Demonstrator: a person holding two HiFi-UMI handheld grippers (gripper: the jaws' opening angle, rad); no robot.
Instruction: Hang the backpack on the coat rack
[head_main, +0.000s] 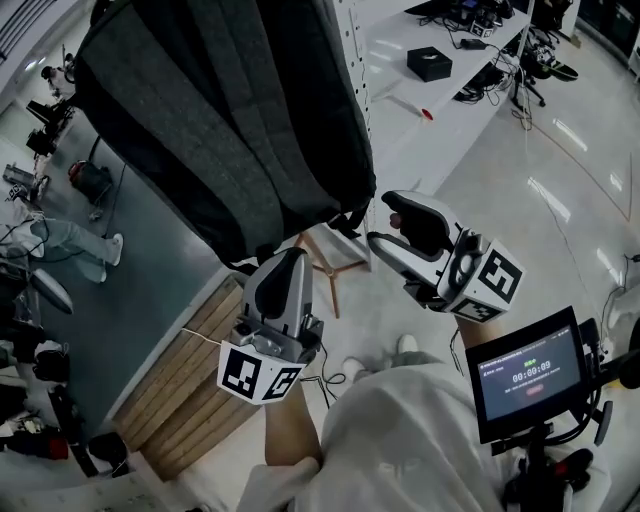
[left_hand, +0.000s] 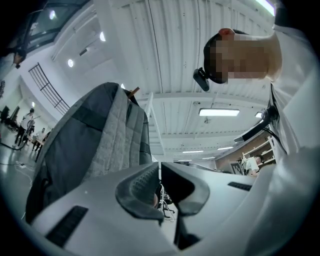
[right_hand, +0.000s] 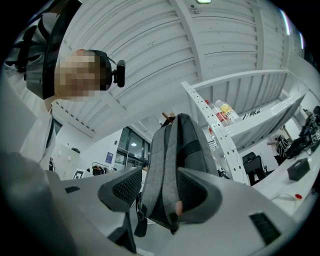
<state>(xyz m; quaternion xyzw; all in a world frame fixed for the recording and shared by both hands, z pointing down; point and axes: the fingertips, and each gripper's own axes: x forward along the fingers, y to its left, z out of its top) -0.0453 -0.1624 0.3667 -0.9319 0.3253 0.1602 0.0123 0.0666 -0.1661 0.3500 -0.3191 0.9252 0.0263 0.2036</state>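
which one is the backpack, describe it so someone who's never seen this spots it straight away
Find the long white bench along the top right of the head view; just left of it stands a wooden coat rack. The backpack hangs on it, the only large soft thing there: two-tone grey fabric with black straps dangling at its bottom.

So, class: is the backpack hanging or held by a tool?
Hanging. The backpack dangles from a wooden peg at its top; the left tool is shut and empty, the right tool open, not gripping it.
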